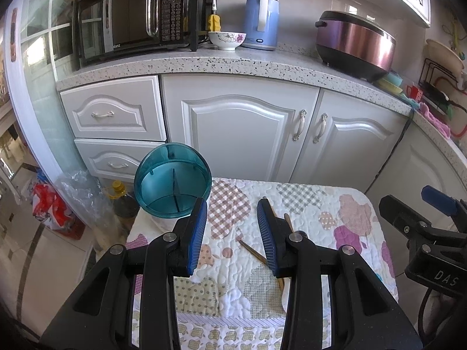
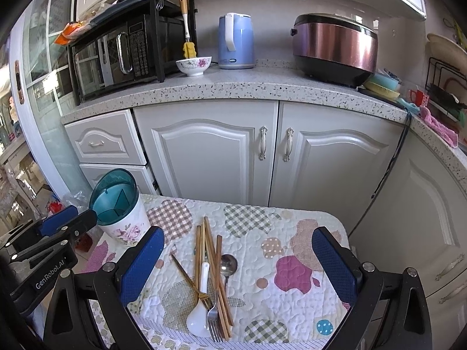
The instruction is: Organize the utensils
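Kettle (image 2: 235,42), cooker (image 2: 335,46) behind table (image 2: 306,233)

— What is seen along the back wall?

— A speckled countertop (image 2: 233,87) is carried on white panelled cabinets (image 2: 204,151), and a black microwave (image 1: 131,17), a blue kettle (image 1: 261,22), a flowered bowl (image 2: 193,65) and a purple rice cooker (image 2: 335,46) are set on it.

— And lower down?

— A small table is covered by a patchwork quilted cloth (image 2: 292,233); pale floor tiles (image 1: 43,262) are lit by daylight from the left.

Cup (image 2: 121,204) at the back left corner of the bench (image 2: 292,233). Chopsticks (image 2: 211,250), spoons (image 2: 228,264) and forks (image 2: 214,319) together in the middle, right of the cup.
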`<action>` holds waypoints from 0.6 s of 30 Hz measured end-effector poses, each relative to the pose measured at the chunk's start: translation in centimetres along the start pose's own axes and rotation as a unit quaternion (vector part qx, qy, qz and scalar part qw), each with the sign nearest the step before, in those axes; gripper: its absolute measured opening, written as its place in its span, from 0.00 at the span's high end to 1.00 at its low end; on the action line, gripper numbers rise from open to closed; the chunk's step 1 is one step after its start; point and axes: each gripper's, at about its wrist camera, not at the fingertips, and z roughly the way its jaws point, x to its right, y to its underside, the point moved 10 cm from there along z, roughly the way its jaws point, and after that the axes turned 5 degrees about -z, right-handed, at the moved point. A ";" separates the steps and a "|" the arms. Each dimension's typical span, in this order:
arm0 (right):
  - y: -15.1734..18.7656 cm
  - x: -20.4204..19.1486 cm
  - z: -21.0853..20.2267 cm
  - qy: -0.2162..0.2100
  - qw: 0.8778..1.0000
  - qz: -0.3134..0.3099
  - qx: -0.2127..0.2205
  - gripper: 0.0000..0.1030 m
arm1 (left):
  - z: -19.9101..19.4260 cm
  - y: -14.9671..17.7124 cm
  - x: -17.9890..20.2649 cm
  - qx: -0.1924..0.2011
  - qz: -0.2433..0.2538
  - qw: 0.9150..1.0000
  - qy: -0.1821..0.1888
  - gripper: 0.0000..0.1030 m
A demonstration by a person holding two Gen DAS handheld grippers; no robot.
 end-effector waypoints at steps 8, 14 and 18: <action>0.1 0.1 0.1 0.000 1.000 0.002 -0.003 0.02 | 0.1 0.1 0.1 -0.001 0.000 1.000 -0.001 0.66; 0.1 0.1 0.3 0.001 1.000 0.000 -0.005 0.02 | 0.2 0.2 0.2 -0.003 0.000 1.000 0.000 0.66; 0.2 0.1 0.4 0.001 1.000 -0.002 -0.007 0.02 | 0.4 0.4 0.3 -0.005 0.001 1.000 0.001 0.66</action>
